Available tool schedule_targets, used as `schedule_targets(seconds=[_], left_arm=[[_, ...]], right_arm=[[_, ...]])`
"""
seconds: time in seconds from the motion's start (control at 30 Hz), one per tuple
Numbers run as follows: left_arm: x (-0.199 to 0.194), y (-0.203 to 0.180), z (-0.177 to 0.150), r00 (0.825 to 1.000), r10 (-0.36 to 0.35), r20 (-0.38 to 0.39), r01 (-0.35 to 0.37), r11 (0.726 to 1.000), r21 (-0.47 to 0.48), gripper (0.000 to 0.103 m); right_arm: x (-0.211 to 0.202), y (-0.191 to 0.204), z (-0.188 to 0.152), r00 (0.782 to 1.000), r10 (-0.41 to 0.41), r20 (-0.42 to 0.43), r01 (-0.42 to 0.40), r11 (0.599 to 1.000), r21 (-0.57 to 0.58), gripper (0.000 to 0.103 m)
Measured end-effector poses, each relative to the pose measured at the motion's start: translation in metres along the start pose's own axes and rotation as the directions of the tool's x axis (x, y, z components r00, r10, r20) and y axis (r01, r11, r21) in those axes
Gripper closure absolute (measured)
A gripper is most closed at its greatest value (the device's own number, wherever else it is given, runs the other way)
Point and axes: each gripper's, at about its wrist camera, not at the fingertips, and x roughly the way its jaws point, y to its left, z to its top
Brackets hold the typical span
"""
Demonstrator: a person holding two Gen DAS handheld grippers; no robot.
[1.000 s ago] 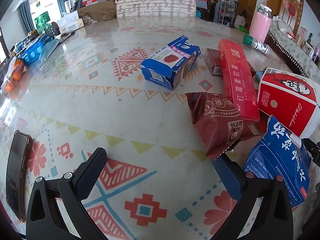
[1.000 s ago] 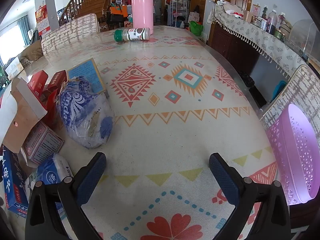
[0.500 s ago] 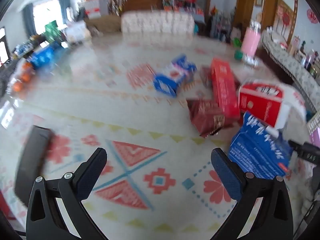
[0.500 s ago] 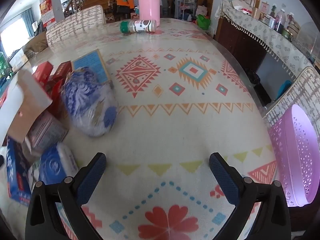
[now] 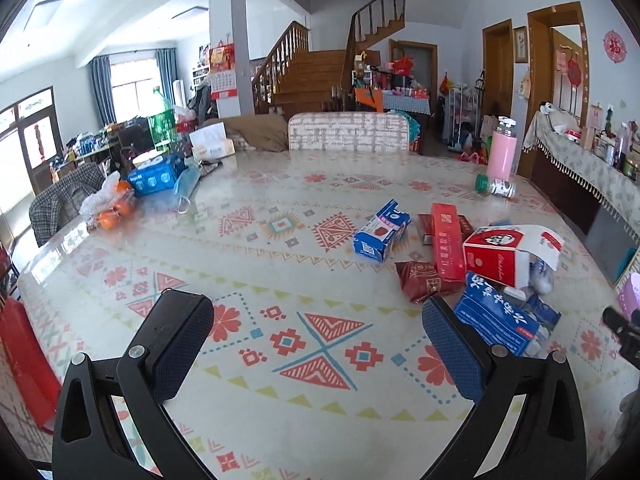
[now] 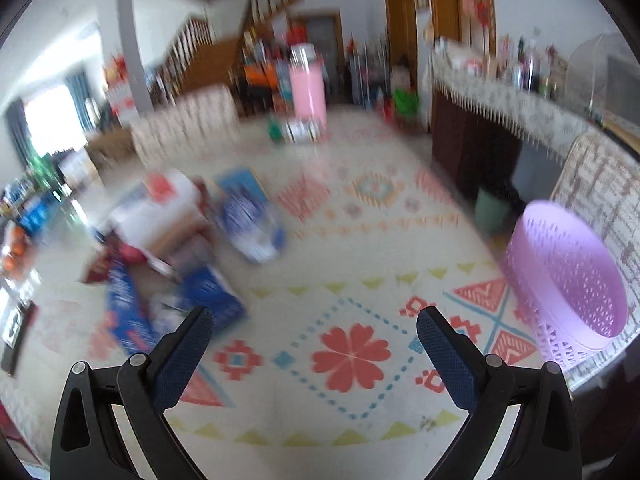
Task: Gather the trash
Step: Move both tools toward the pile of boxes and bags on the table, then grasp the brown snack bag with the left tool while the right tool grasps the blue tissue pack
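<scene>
A pile of trash lies on the patterned table: a blue-and-white carton [image 5: 382, 231], a long red box [image 5: 447, 240], a dark red snack wrapper [image 5: 420, 282], a red-and-white fast-food box [image 5: 506, 256] and a blue packet [image 5: 496, 312]. My left gripper [image 5: 316, 328] is open and empty above the table, left of the pile. My right gripper [image 6: 314, 336] is open and empty. The right wrist view is blurred and shows the pile [image 6: 192, 248] at left and a purple lattice basket [image 6: 568, 276] at the table's right edge.
A pink bottle [image 5: 502, 148] stands at the far right with a small green-capped bottle [image 5: 495, 186] lying by it. Oranges in a bag [image 5: 110, 208], a blue pack [image 5: 154, 176] and a face mask [image 5: 186, 186] sit far left. A chair back [image 5: 348, 132] is beyond the table.
Both grippers have risen and pulled back from the table, so the trash pile looks smaller and farther. The right view is now blurred from motion. Both stay open.
</scene>
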Motion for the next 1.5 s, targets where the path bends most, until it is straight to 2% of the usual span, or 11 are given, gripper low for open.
schedule_targets(seconds=[0.07, 0.2, 0.33, 0.67, 1.17, 1.33, 1.5], left_arm=[[-0.004, -0.006, -0.002, 1.0, 0.02, 0.002, -0.02, 1.0, 0.021, 0.0], [-0.01, -0.009, -0.006, 0.999, 0.04, 0.011, -0.041, 0.998, 0.053, 0.0], [-0.008, -0.007, -0.01, 0.998, 0.058, -0.006, -0.057, 0.997, 0.059, 0.0], [0.005, -0.004, -0.018, 0.995, 0.073, -0.064, -0.07, 0.996, 0.06, 0.0], [0.03, -0.004, -0.023, 0.989, 0.064, -0.132, -0.056, 0.996, 0.063, 0.0], [0.039, -0.001, -0.019, 0.988, 0.042, -0.147, -0.033, 0.997, 0.065, 0.0], [0.054, -0.001, -0.003, 0.982, -0.072, -0.172, 0.08, 0.996, 0.044, 0.0]], right_arm=[[-0.017, 0.006, -0.005, 0.998, 0.019, 0.061, -0.019, 1.0, 0.005, 0.0], [-0.033, 0.016, -0.013, 0.995, 0.043, 0.09, -0.044, 0.999, 0.009, 0.0], [-0.034, 0.032, -0.012, 0.997, 0.036, 0.073, -0.033, 0.999, -0.031, 0.0], [-0.029, 0.046, -0.024, 0.997, 0.072, 0.024, -0.069, 0.992, -0.105, 0.002], [-0.017, 0.055, -0.03, 0.995, 0.101, -0.002, -0.101, 0.985, -0.138, 0.002], [-0.008, 0.056, -0.03, 0.993, 0.113, -0.026, -0.115, 0.983, -0.144, 0.002], [0.003, 0.061, -0.025, 0.987, 0.146, -0.061, -0.154, 0.976, -0.156, 0.007]])
